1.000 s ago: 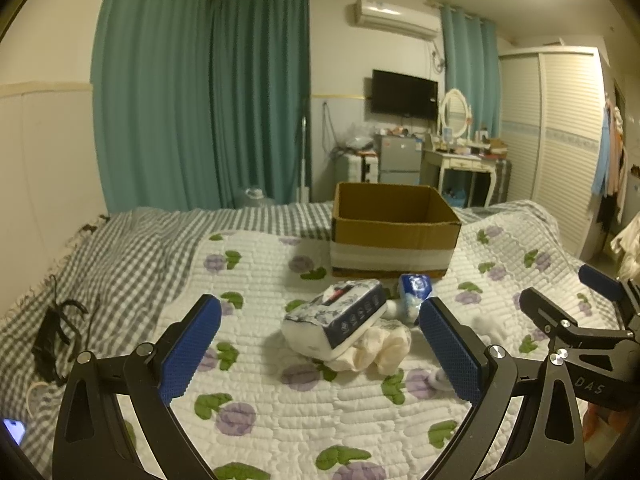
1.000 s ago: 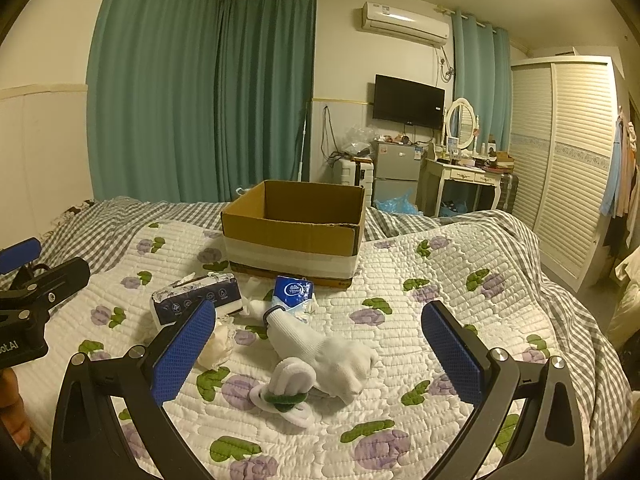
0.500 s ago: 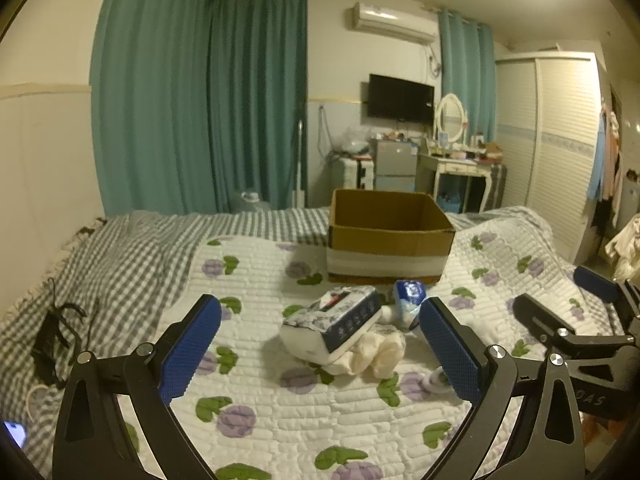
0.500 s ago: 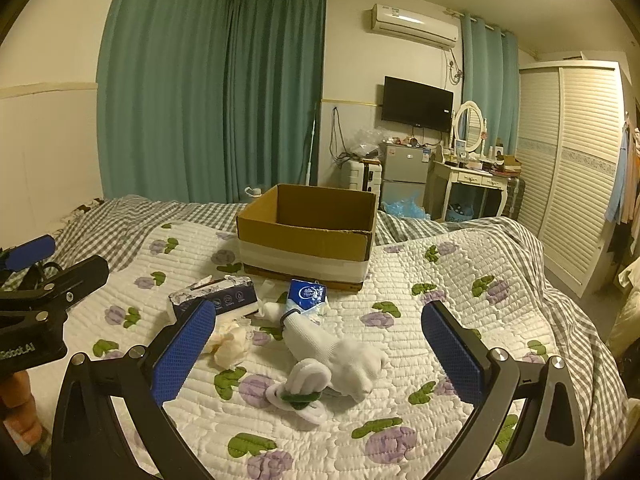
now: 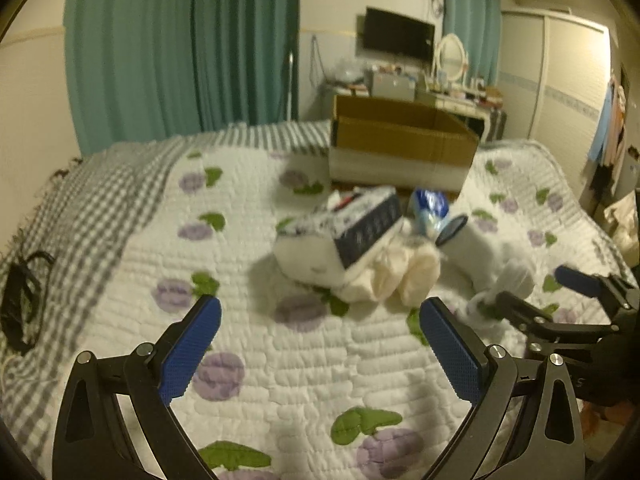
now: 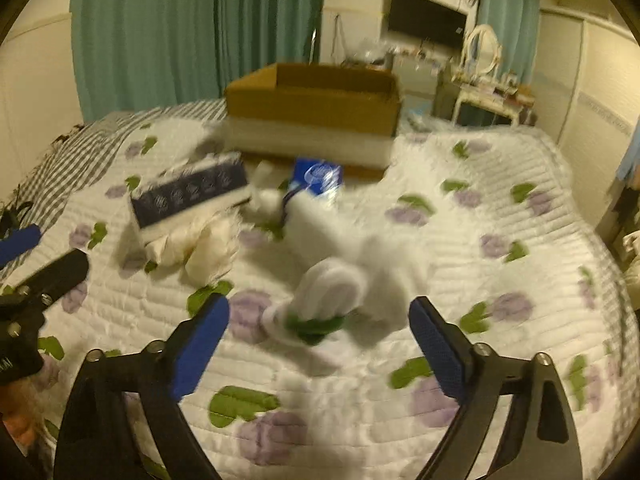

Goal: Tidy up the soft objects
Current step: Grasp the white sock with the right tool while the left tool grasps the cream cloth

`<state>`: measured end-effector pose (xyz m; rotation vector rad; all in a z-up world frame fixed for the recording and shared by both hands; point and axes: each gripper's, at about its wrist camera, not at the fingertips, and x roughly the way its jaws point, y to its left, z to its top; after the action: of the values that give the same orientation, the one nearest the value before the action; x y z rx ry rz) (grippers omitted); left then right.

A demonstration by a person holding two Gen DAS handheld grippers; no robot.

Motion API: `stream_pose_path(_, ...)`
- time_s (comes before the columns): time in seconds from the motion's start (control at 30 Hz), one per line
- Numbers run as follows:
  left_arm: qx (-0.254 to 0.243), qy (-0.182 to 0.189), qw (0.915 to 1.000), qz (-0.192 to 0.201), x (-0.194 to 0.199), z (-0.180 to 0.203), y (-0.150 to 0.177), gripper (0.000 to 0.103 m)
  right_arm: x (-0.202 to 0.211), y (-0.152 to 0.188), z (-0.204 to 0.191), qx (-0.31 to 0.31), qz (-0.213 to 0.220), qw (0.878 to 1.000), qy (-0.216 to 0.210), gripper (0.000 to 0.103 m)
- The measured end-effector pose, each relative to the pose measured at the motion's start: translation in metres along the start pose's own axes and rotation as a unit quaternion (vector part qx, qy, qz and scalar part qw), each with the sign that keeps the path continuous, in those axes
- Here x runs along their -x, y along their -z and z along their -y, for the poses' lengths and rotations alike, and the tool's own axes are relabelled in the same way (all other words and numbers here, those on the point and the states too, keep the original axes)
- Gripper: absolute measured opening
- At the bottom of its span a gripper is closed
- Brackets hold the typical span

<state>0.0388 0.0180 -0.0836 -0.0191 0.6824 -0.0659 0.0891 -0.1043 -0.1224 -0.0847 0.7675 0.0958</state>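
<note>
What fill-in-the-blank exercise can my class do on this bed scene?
1. Both tools, left and right, are ____.
2. The box behind the soft things is made of ____.
3. The tissue pack lies partly on a cream ____.
4. The curtains are ____.

Missing words: open; cardboard; cloth; green

I am viewing teal curtains, a wall-mounted TV, a white wardrobe, and a quilted bed.
</note>
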Motion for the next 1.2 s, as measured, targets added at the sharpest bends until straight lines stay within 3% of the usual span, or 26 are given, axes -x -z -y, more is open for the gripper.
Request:
stream_pose_path(0.2, -0.009, 0.007, 0.9996, -0.024, -0.019, -0.003, 0.005, 0.100, -0.027, -0.002, -0.007, -0.001, -0.028, 1.000, -0.009, 0.068)
stream_pose_path(0.37, -0.013, 0.018, 0.9989, -0.040, -0.031, 0.002, 0.003, 0.099, -0.038, -0.012, -0.002, -0.006, -0.035, 0.999, 0.001, 0.031)
stream_pose_path(0.4, -0.014, 0.020, 0.9989, -0.040, -0.032, 0.005, 0.002, 0.099, -0.037, -0.013, -0.001, -0.007, -0.034, 0.999, -0.001, 0.027)
stream_pose_path(0.57, -0.039, 0.029, 0.9981, -0.036, -0.032, 0.026, -0.003, 0.099, -0.016, -0.018, 0.006, -0.014, -0.011, 1.000, -0.021, 0.022)
stream_pose_path(0.63, -0.050, 0.034, 0.9976, -0.033, -0.034, 0.035, -0.006, 0.088, -0.006, -0.022, 0.010, -0.017, 0.002, 1.000, -0.026, 0.022)
stream_pose_path(0.8, -0.068, 0.036, 0.9964, -0.035, -0.050, 0.052, -0.013, 0.081, 0.007, -0.030, 0.026, -0.024, 0.028, 0.999, -0.023, 0.021)
stream_pose_path(0.83, -0.065, 0.041, 0.9963, -0.038, -0.056, 0.054, -0.015, 0.075, 0.007, -0.030, 0.030, -0.028, 0.027, 0.999, -0.027, 0.020)
stream_pose_path(0.97, -0.062, 0.050, 0.9955, -0.053, -0.078, 0.063, -0.018, 0.070, -0.003, -0.025, 0.039, -0.037, 0.015, 0.999, -0.035, 0.012)
stream_pose_path(1.03, -0.064, 0.048, 0.9952, -0.057, -0.088, 0.066, -0.019, 0.046, -0.007, -0.024, 0.042, -0.042, 0.011, 0.998, -0.040, 0.012)
stream_pose_path(1.13, -0.063, 0.042, 0.9951, -0.064, -0.094, 0.065, -0.020, 0.028, -0.012, -0.023, 0.046, -0.045, 0.006, 0.998, -0.045, 0.011)
stream_pose_path(1.2, -0.060, 0.045, 0.9952, -0.062, -0.093, 0.063, -0.020, 0.023, -0.012, -0.021, 0.048, -0.048, 0.003, 0.998, -0.048, 0.011)
